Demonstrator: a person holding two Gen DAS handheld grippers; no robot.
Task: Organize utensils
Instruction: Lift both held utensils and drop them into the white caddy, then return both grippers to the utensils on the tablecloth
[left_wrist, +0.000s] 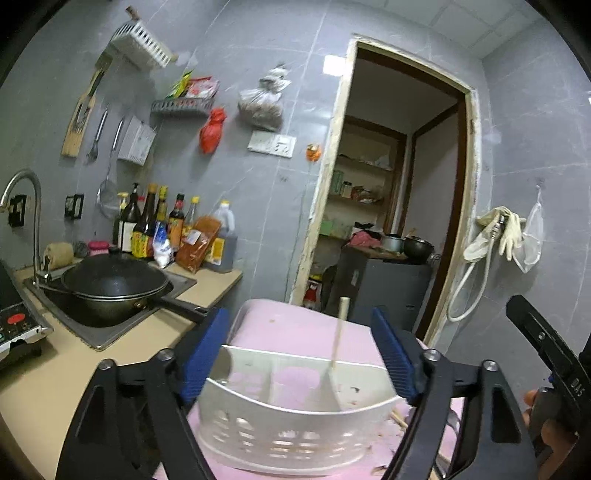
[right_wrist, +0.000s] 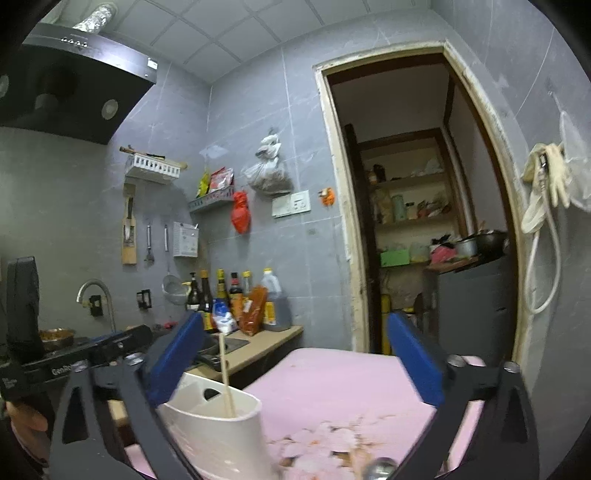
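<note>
White utensil holder (left_wrist: 291, 417) on the pink surface (left_wrist: 295, 325), one chopstick (left_wrist: 338, 339) upright inside — left gripper (left_wrist: 301, 358) and right gripper (right_wrist: 295, 358) both spread wide, holding nothing. Wok (left_wrist: 114, 284) fills the sink (left_wrist: 110, 336); the holder's base is cut off, blurred.

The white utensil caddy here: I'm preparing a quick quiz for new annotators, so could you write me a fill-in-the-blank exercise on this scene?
1. The white utensil caddy stands on a ____ surface.
2. The utensil leaning in the caddy is made of ____.
3. The black wok sits in the ____, under the faucet.
4. The left gripper is ____, its blue pads on either side of the caddy, not pressing on it.

Missing words: pink; wood; sink; open
</note>
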